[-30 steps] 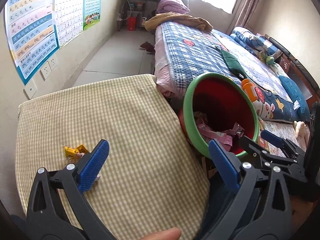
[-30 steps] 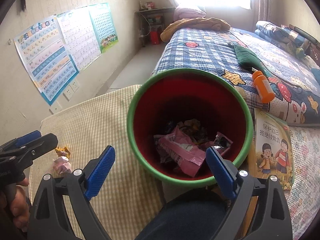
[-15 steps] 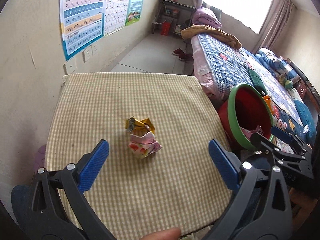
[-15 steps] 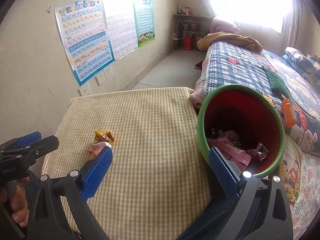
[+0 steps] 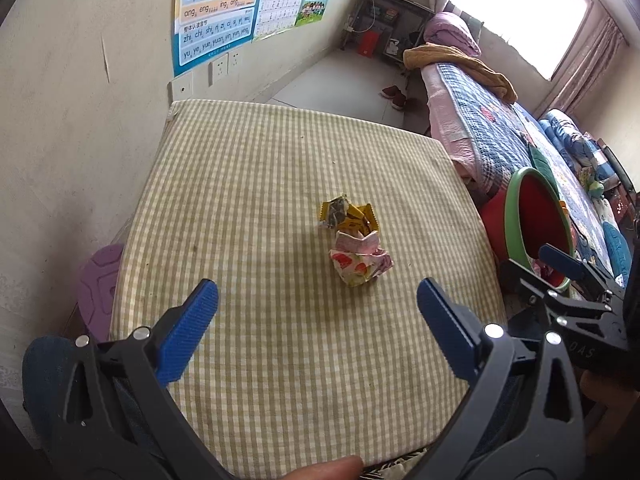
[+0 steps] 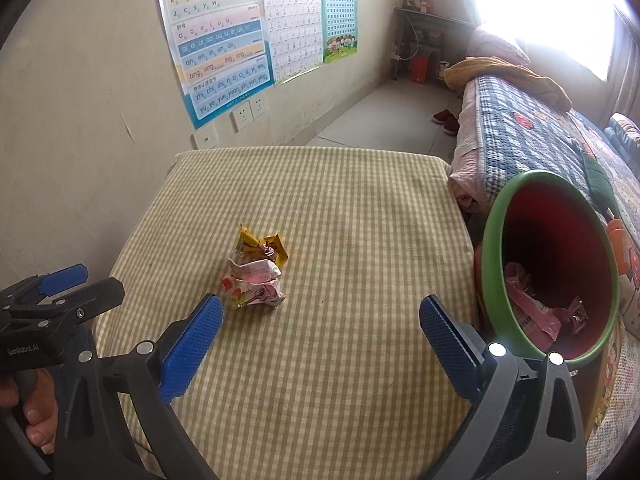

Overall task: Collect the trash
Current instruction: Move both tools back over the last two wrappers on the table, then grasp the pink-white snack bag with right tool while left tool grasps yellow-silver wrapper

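— Left wrist view first: what's on the checked cushion (image 5: 280,320)?

— Two crumpled wrappers sit near its middle. The yellow wrapper (image 5: 347,215) lies on the side towards the wall posters (image 5: 218,8), and the pink-and-white wrapper (image 5: 360,260) touches it on the side nearer the grippers. The left gripper (image 5: 318,312) hangs above the cushion's near half with its blue pads spread wide and nothing between them.

— And the bin?

— The red bin with the green rim (image 5: 536,224) stands just off the cushion's right edge, tilted so its mouth faces us, between cushion and bed (image 5: 492,128). Pink trash (image 6: 532,312) already lies in its bottom.

— The other gripper?

— From the right wrist, the right gripper (image 6: 320,328) is released too, jaws as wide as they go, empty. The pink-and-white wrapper (image 6: 252,284) lies just beyond its left pad, the yellow wrapper (image 6: 262,244) behind that. The left gripper (image 6: 52,284) shows at the cushion's left edge, a hand (image 6: 32,412) wrapped round its handle.
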`<control>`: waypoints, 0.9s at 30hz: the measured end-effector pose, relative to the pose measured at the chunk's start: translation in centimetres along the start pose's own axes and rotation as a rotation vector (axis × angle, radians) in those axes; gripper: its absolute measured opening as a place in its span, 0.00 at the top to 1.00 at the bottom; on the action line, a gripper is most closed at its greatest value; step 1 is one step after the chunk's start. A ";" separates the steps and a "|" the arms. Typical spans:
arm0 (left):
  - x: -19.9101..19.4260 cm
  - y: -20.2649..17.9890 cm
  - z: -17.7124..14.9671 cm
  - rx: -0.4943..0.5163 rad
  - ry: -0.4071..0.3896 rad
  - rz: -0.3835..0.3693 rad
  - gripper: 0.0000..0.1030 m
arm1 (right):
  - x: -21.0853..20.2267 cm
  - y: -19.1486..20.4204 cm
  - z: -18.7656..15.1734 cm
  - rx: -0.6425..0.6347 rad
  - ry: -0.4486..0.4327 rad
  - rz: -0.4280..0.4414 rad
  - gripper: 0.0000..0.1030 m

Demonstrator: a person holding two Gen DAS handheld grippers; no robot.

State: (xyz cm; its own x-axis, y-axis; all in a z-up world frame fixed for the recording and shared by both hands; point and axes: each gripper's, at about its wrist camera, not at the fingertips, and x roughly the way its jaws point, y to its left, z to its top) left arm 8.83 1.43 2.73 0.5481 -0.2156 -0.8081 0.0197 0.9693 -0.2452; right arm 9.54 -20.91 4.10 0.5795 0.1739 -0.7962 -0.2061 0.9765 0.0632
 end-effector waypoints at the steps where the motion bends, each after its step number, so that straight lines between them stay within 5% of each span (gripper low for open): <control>1: 0.2 0.3 0.0 -0.006 0.004 0.004 0.05 | 0.5 0.3 0.0 -0.007 0.011 0.004 0.07; 27: 7.1 5.7 1.7 -0.095 0.130 0.040 0.05 | 14.5 5.8 -0.5 -0.090 0.245 0.059 0.12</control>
State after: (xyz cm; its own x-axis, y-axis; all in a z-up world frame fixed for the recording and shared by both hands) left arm 14.29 5.59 -3.49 0.4340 -0.1962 -0.8793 -0.0825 0.9632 -0.2556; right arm 16.34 -12.76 -7.41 0.3589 0.1832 -0.9152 -0.3095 0.9484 0.0684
